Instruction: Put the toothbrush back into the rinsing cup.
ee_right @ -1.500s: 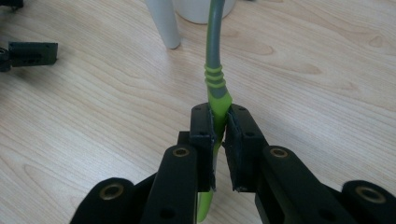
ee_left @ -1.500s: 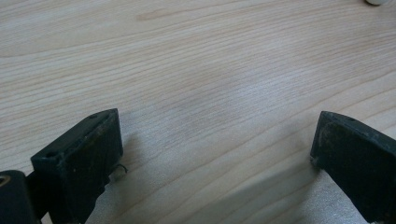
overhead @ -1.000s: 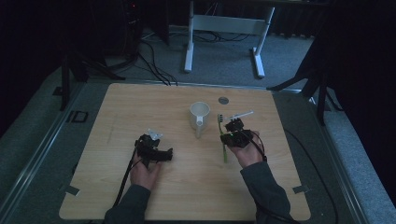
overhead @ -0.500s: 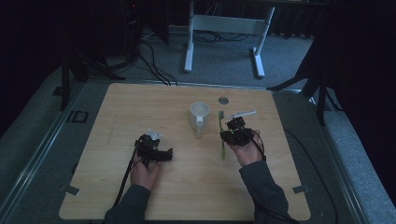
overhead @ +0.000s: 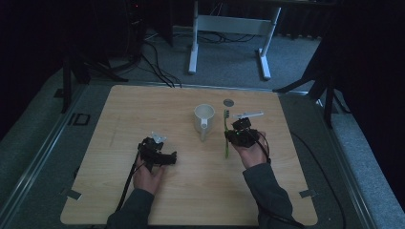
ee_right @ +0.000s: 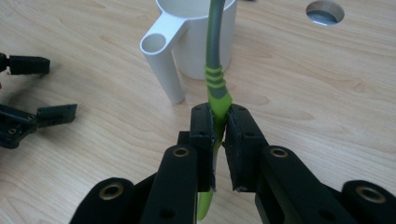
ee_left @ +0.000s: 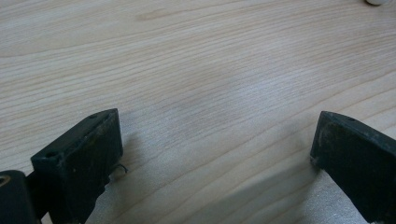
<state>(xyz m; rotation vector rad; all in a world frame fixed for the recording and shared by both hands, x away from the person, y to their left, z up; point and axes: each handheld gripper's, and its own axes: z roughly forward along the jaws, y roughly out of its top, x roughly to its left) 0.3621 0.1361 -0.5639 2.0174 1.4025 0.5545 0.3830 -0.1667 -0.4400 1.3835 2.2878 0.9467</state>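
A green and grey toothbrush (ee_right: 215, 74) stands clamped between the jaws of my right gripper (ee_right: 223, 126), which is shut on its handle. Its far end points toward the white cup (ee_right: 196, 51) with a tube-like handle. In the high view the right gripper (overhead: 237, 135) sits just right of the cup (overhead: 204, 117), and the toothbrush (overhead: 227, 145) runs along the gripper's left side. My left gripper (overhead: 165, 151) rests low over the bare wood at the left, its jaws wide apart. Nothing lies between them in the left gripper view (ee_left: 217, 140).
A round grey hole (overhead: 229, 101) is set in the wooden table (overhead: 119, 109) behind the cup. Beyond the table's far edge stand a white frame (overhead: 229, 28) and floor cables. Bare wood lies at the left and front.
My right gripper has shifted the toothbrush slightly toward the far side of the table. The left gripper has stayed put.
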